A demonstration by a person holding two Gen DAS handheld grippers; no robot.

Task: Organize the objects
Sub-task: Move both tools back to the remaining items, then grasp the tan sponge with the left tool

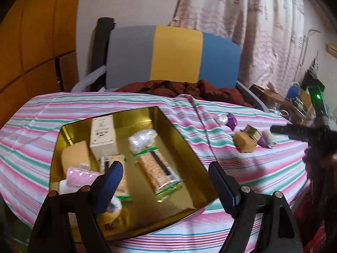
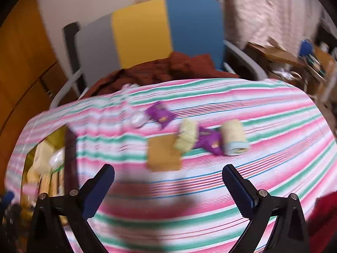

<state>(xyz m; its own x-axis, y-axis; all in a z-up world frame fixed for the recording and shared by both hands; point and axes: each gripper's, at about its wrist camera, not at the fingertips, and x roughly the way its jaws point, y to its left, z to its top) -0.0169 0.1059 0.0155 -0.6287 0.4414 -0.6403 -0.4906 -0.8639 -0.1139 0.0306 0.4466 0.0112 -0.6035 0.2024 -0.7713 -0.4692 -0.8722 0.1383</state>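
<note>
Both our left gripper [image 1: 166, 181] and right gripper [image 2: 168, 189] gape empty, and the tan sponge [image 2: 163, 155] at 12 o'clock looks squishy-light, so we'd pinch its flat sides.

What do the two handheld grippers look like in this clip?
Both match: the left gripper and right gripper have black angular plastic arms with silver pivot bolts, and fingers faced with ribbed dark-blue pads. The left view shows a green light on the right unit.

Gold tin [image 1: 63, 139], pink-green striped cloth [image 1: 242, 168]
</note>
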